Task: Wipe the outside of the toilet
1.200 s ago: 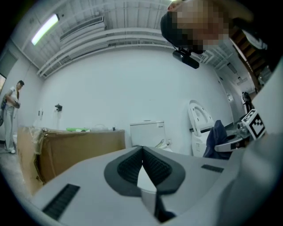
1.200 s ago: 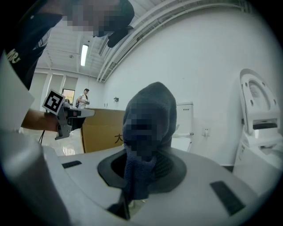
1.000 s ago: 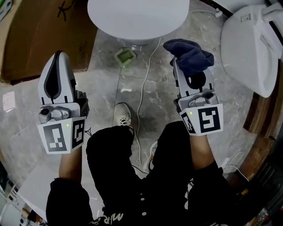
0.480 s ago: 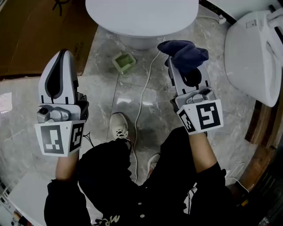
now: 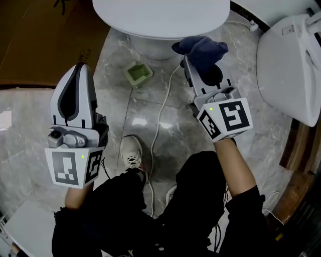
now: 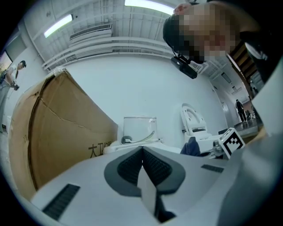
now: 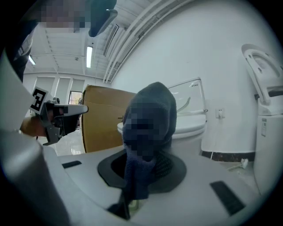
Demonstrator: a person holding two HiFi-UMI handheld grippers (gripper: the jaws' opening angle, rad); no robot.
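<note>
Evidently the wiping has not begun yet. The right gripper (image 5: 195,68) has its jaws clamped on a dark blue cloth (image 5: 200,48), and the cloth's bunched free end sticks out past the tips, so that fabric rather than plastic would meet the porcelain. It hangs just in front of the toilet (image 5: 160,15), near the right front edge of the closed lid. From above I cannot tell whether the cloth touches it (in the right gripper view the bowl looks set back behind the cloth, so probably apart).

The left gripper (image 5: 82,70) is held off to the side, well apart from the toilet, with its jaws pressed together on nothing. A one-cloth wipe gives it no job, so it is likely parked there to stay out of the way.

Below the front of the bowl a small green container (image 5: 138,73) sits on the marble floor (image 5: 115,115). A white cable (image 5: 161,108) trails past it toward the person's feet, and a low pass around the base would have to mind both. A second toilet (image 5: 283,65) stands to the right, and a cardboard box (image 5: 35,45) to the left.
</note>
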